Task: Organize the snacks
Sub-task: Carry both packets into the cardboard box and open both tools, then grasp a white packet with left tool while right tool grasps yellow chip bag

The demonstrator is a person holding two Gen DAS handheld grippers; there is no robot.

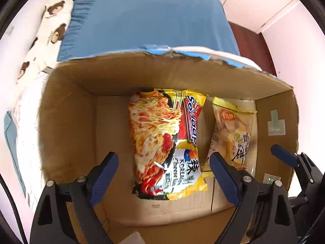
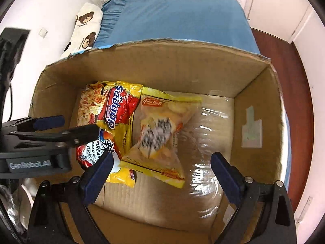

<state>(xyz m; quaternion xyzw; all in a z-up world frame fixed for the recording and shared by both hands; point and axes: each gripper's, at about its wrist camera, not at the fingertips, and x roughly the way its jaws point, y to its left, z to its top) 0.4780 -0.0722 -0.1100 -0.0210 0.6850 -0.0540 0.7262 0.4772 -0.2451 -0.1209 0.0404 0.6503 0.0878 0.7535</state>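
Note:
A Sedaap noodle packet (image 1: 164,142) lies flat on the floor of an open cardboard box (image 1: 67,122). A yellow cracker bag (image 1: 233,134) lies to its right. My left gripper (image 1: 162,172) is open and empty, hovering over the noodle packet. In the right wrist view the noodle packet (image 2: 109,109) and the cracker bag (image 2: 160,134) lie side by side in the box (image 2: 258,105). My right gripper (image 2: 160,174) is open and empty above the cracker bag. The left gripper (image 2: 67,126) shows there at the left, open.
The box sits against a bed with a blue sheet (image 1: 146,20). A bear-print pillow (image 1: 52,20) lies at the left. Clear tape (image 2: 207,142) covers the box floor at the right. White walls and dark wood floor (image 2: 284,61) lie to the right.

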